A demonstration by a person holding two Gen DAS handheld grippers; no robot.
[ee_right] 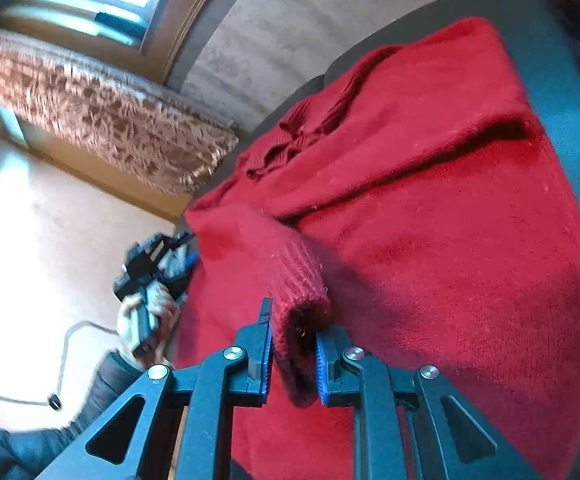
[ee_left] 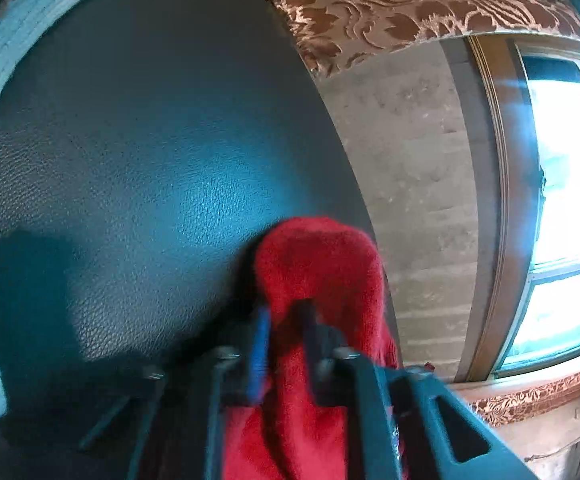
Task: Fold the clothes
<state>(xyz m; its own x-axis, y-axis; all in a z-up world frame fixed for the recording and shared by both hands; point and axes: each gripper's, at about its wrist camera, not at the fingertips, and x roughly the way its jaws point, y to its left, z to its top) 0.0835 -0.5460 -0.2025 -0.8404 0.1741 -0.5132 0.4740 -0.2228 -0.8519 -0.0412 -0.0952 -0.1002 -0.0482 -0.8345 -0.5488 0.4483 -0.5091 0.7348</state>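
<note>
Presently, a ribbed cuff (ee_right: pixel 302 300) of the red knitted sweater (ee_right: pixel 430 220) is clamped between the blue-padded fingers of the right tool (ee_right: pixel 293 364). Ahead of that tool and to its right, the sweater is spread across the dark leather-textured bench (ee_right: pixel 562 92), with its sleeve laid over the body. To the left of the right tool, the left tool (ee_right: pixel 158 256) is seen at the sweater's edge, gripped by a hand (ee_right: pixel 158 304) with a dark sleeve (ee_right: pixel 102 384) behind it. In the left wrist view, a fold of the red fabric (ee_left: pixel 322 272) is pinched between the left tool's (ee_left: pixel 286 320) fingers and is draped over them, above the bench edge. Beyond it, a patterned brown curtain (ee_left: pixel 410 4) and a bright window (ee_left: pixel 562 200) are visible.
</note>
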